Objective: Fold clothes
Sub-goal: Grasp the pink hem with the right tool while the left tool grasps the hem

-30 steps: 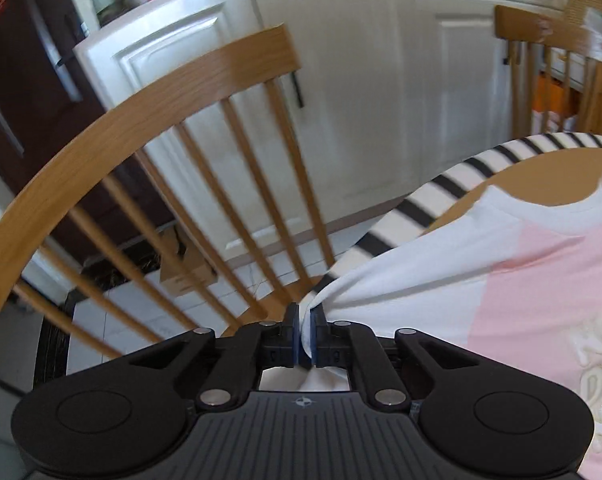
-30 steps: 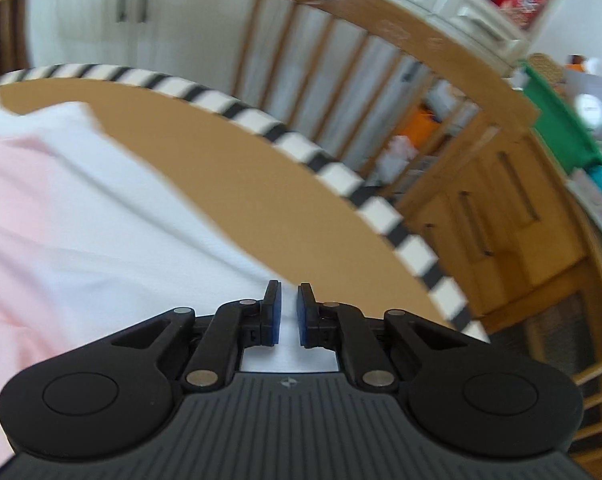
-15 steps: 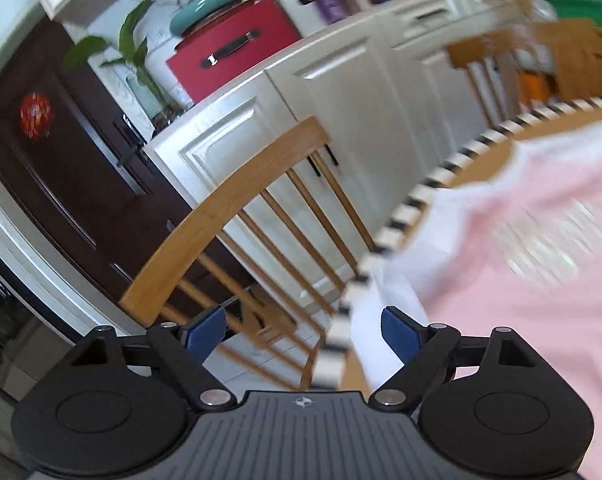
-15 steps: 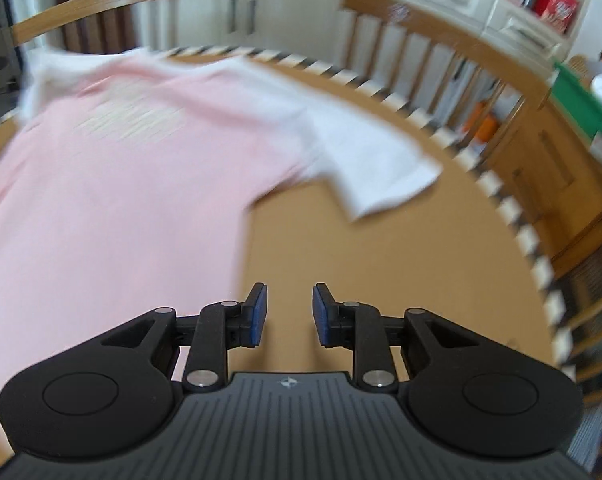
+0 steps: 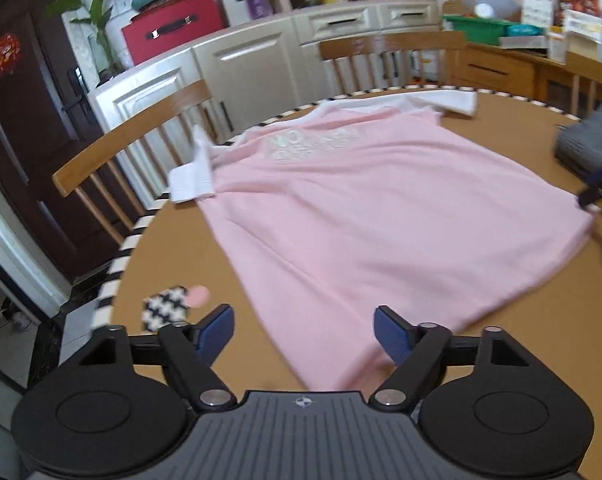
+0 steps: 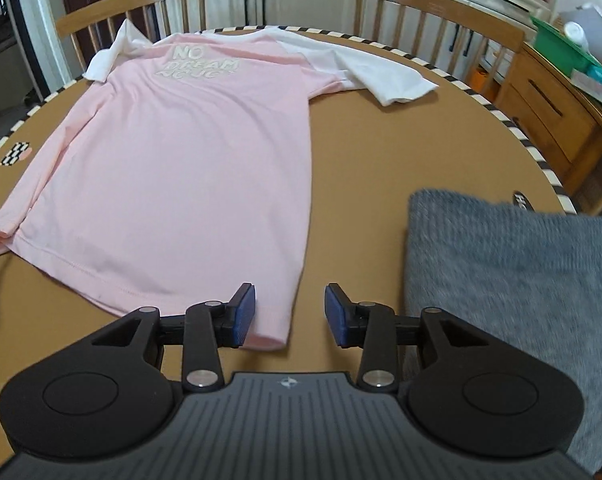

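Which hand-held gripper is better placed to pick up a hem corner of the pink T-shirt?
Right, slightly. The right hand-held gripper, jaws opening, has the pink T-shirt's hem corner between its fingers; the left hand-held gripper straddles the hem more loosely.

Pink T-shirt [image 6: 189,152]: raised white print, "NO" top line, "DREAM" below; third line unreadable.

shirt [image 6: 181,152]: flat on table [image 6: 361,152], collar toward chairs [image 6: 433,4]
towel [image 6: 509,280]: on table, right of shirt, apart
chairs: behind table's far edge
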